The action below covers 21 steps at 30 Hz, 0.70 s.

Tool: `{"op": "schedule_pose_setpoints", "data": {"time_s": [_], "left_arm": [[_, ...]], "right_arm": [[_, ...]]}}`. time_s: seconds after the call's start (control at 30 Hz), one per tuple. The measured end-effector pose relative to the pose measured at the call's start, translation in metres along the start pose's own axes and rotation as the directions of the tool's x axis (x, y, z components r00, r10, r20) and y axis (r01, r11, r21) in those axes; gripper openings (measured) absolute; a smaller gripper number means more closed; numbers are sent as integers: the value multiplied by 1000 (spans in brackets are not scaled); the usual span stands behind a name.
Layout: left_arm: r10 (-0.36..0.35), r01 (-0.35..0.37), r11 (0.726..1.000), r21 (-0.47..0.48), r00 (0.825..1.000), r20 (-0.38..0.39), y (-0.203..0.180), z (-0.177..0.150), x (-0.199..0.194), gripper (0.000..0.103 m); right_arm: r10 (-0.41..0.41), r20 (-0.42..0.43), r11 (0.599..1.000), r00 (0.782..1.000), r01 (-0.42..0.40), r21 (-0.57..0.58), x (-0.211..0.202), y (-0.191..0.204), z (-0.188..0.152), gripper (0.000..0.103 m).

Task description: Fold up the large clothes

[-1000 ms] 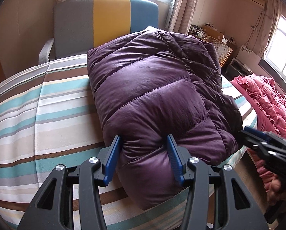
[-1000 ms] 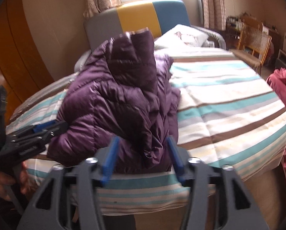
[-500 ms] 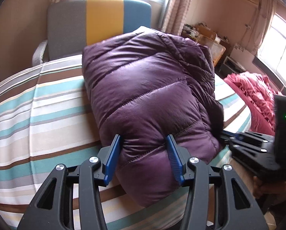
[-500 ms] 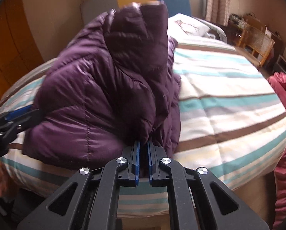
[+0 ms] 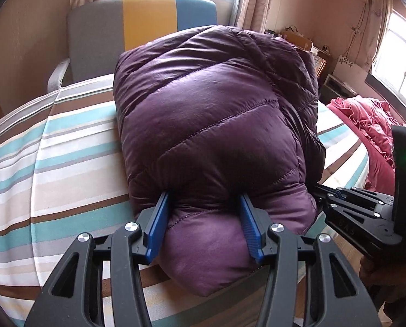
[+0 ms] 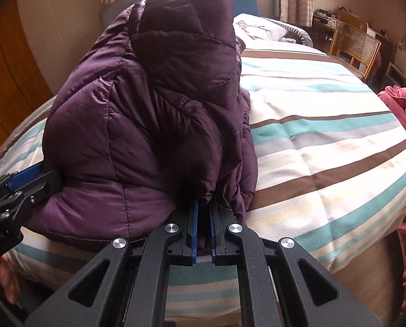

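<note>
— How far along is it?

— The purple down jacket point(image 5: 214, 125) lies bundled on the striped bed point(image 5: 66, 147); left gripper point(image 5: 204, 224) clamps its thick near edge, fingers held apart by padding; right gripper point(image 6: 203, 224) pinches a thin fold, fingers nearly together — roughly halfway, I'd judge; flattening remains.

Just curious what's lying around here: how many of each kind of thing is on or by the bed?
Purple jacket: 1
Pink garment: 1
Pillow: 1
Wicker chair: 1
Hand-held grippers: 2, left and right, both on the jacket
Total: 6
</note>
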<state>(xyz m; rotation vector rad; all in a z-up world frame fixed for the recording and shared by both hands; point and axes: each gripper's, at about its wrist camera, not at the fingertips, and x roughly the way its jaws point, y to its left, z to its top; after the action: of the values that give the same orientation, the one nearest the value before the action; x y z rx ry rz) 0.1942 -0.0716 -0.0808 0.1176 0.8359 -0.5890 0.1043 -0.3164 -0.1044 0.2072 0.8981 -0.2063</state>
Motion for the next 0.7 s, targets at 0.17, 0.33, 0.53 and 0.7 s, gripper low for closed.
{"op": "schedule_pose_setpoints", "data": {"time_s": [0.17, 0.33, 0.53, 0.7], "left_arm": [[4, -3, 1000, -11, 1000, 20, 0, -1, -11, 51], [4, -4, 1000, -15, 999, 35, -1, -1, -23, 54], [12, -11, 1000, -12, 998, 68, -8, -1, -39, 56], [19, -15, 999, -38, 995, 99, -5, 5, -52, 56]], "right_arm": [[-8, 30, 1000, 1000, 8, 1, -13, 1, -1, 6], [-10, 58, 1000, 998, 10, -1, -25, 2, 3, 12], [-9, 118, 1000, 993, 9, 1, -45, 2, 10, 40], [-6, 155, 1000, 988, 8, -10, -57, 9, 15, 40]]}}
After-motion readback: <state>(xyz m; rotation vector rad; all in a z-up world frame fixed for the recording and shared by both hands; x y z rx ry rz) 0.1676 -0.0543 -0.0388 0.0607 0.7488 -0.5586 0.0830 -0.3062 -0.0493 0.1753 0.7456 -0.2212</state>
